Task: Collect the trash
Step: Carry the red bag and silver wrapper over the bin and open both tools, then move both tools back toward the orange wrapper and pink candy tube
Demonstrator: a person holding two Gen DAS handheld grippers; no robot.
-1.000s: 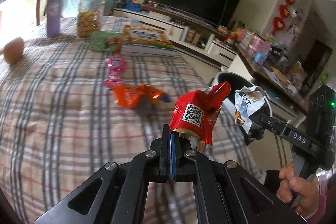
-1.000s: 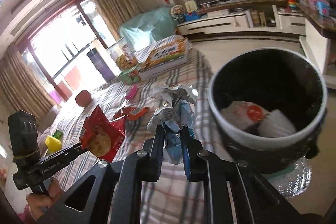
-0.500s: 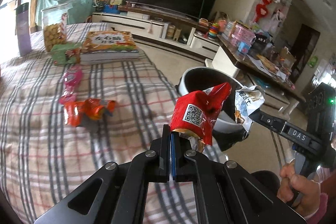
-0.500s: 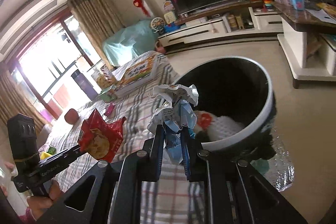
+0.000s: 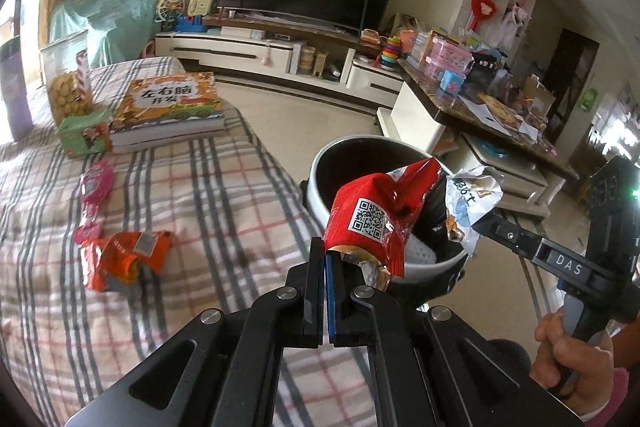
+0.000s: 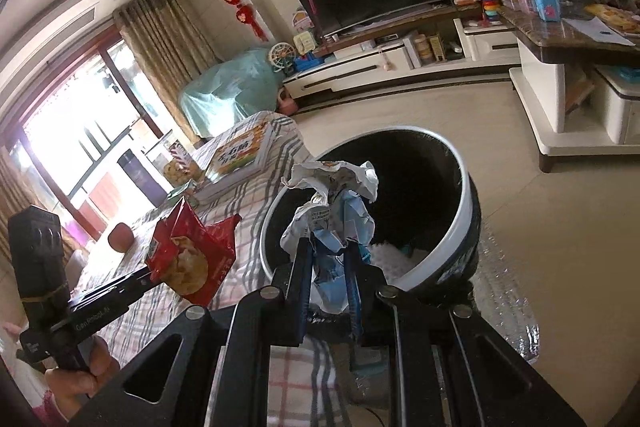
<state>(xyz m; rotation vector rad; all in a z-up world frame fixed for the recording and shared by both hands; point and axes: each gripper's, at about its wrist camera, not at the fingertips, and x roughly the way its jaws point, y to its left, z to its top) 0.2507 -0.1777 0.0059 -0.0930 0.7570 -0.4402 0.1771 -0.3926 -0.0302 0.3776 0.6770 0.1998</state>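
My left gripper [image 5: 326, 259] is shut on a red snack wrapper [image 5: 372, 215] with a QR code, held at the near rim of the black bin with a white rim [image 5: 320, 163]. My right gripper [image 6: 328, 255] is shut on a crumpled white and blue wrapper [image 6: 332, 203], held over the near rim of the bin [image 6: 468, 187]. The red wrapper [image 6: 188, 255] and the left gripper show at the left of the right wrist view. The white wrapper [image 5: 472, 199] shows at the right of the left wrist view. White trash lies inside the bin [image 6: 384, 255].
The plaid-covered table [image 5: 200, 211] holds an orange wrapper [image 5: 124, 255], a pink wrapper [image 5: 94, 191], a thick book [image 5: 168, 107], a green box [image 5: 84, 135] and a cookie jar [image 5: 68, 83]. A TV stand [image 5: 260, 51] and a cluttered side table [image 5: 480, 95] stand beyond the bin.
Both grippers have swung right from the table toward the bin, carrying their wrappers. The bin now sits directly ahead and closer in both views.
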